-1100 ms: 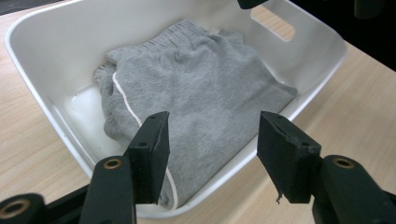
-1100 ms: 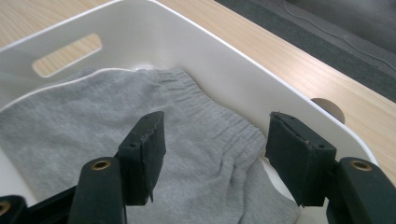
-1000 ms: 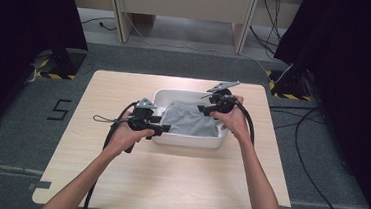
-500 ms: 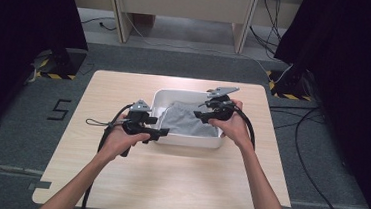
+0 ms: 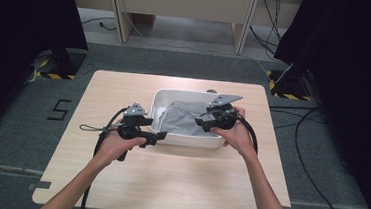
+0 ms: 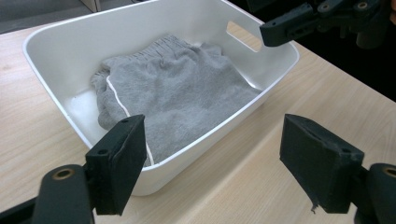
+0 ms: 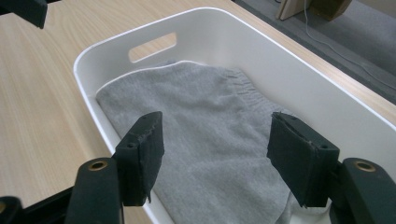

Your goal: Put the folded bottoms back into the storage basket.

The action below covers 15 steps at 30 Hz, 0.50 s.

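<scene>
Grey garment [image 5: 181,120] lies folded lengthwise along white bin [image 5: 164,99].

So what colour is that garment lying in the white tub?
Grey garment, with a thin white stripe; clearest in the left gripper view.

Grey carpet floor [image 5: 186,64], black curtains [image 5: 24,26], light wooden table [image 5: 167,178].

A grey garment [image 6: 177,98] edged with a thin white stripe lies in a plain white tub [image 6: 56,51] on a pale wood-grain table [image 5: 117,179], flanked by the black left gripper [image 5: 159,137] and black right gripper [image 5: 198,121].
</scene>
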Tool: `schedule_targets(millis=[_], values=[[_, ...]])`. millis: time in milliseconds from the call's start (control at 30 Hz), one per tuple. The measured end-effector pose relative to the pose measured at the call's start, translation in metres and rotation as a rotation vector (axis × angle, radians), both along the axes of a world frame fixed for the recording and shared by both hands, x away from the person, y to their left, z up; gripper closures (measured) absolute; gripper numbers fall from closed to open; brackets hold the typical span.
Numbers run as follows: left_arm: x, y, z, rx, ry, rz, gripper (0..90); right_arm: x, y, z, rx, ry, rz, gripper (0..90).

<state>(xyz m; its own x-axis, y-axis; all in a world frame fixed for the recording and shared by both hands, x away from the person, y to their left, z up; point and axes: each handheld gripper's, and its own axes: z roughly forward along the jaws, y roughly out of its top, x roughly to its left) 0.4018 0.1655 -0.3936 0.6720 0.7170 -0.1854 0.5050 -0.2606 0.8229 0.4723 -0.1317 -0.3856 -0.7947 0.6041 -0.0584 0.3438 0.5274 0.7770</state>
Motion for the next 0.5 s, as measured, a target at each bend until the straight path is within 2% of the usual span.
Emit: schedule_targets(millis=[500], values=[[-0.014, 0.007, -0.001, 0.007, -0.026, 0.007, 22.2, -0.022, -0.004, -0.004, 0.0, -0.014, 0.015, 36.1]])
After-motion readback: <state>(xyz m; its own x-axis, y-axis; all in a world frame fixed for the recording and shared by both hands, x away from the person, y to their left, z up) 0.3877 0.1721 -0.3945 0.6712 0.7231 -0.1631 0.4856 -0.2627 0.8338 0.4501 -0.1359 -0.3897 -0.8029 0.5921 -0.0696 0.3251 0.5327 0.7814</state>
